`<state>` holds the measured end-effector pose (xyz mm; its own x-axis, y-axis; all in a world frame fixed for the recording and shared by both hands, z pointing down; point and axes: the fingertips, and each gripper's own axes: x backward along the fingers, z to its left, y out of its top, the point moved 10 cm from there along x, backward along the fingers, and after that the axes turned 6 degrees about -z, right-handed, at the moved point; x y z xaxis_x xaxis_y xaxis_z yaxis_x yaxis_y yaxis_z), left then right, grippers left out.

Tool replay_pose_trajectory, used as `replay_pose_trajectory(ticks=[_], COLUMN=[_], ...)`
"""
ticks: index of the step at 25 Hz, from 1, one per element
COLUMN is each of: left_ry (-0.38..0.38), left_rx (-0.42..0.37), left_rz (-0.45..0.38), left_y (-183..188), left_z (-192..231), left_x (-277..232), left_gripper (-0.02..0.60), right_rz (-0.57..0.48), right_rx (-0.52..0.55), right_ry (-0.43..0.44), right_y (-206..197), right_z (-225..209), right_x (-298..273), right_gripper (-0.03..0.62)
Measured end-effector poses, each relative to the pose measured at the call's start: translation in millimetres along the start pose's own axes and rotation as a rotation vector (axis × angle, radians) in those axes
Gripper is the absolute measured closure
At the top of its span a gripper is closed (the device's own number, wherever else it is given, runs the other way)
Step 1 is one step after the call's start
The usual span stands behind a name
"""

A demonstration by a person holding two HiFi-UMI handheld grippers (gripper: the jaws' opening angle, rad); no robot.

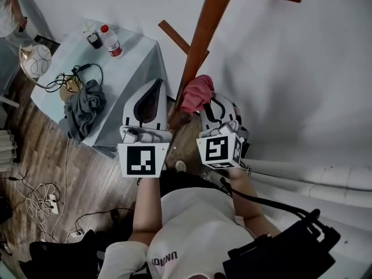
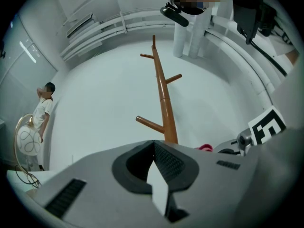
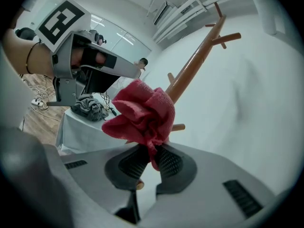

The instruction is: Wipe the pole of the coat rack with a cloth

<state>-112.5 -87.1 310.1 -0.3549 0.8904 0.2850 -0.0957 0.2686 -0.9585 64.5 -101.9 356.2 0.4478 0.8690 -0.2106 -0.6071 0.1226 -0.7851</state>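
Gripping cloth (image 3: 142,110) by pole (image 3: 194,63), right gripper (image 3: 149,156) jaws, pinch hidden in head view, left gripper (image 2: 153,145) closed, empty

The pole (image 1: 200,45) is smooth, glossy varnished wood. The cloth (image 3: 142,115) is soft, nubbly red fabric. The right gripper (image 3: 151,152) has a matt grey plastic shell, its fingers (image 3: 172,161) dark and ribbed inside. Pale, smooth fabric covers the tabletop (image 1: 131,63); the floor (image 1: 40,161) is wood planking.

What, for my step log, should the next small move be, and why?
Probably slide the right tool up along the pole: its jaws pinch the red cloth, which looks bunched against the pole's lower part, with much pole above.
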Motion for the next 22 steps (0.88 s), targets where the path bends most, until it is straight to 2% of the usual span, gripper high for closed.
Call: replay_pose_trajectory(ticks=[8,22], left_ry=[0.003,0.007], left_rx=[0.001,0.003], left_rz=[0.013,0.028], left_y=[-7,-11], left_z=[1,-3], left_x=[3,3], left_gripper=[0.569,0.569], right_rz=[0.047,0.130], right_rx=[0.049,0.177], right_ry=[0.022,0.111], right_y=[-3,-10], right_z=[1,12], right_x=[-4,-7], right_gripper=[0.546,0.546])
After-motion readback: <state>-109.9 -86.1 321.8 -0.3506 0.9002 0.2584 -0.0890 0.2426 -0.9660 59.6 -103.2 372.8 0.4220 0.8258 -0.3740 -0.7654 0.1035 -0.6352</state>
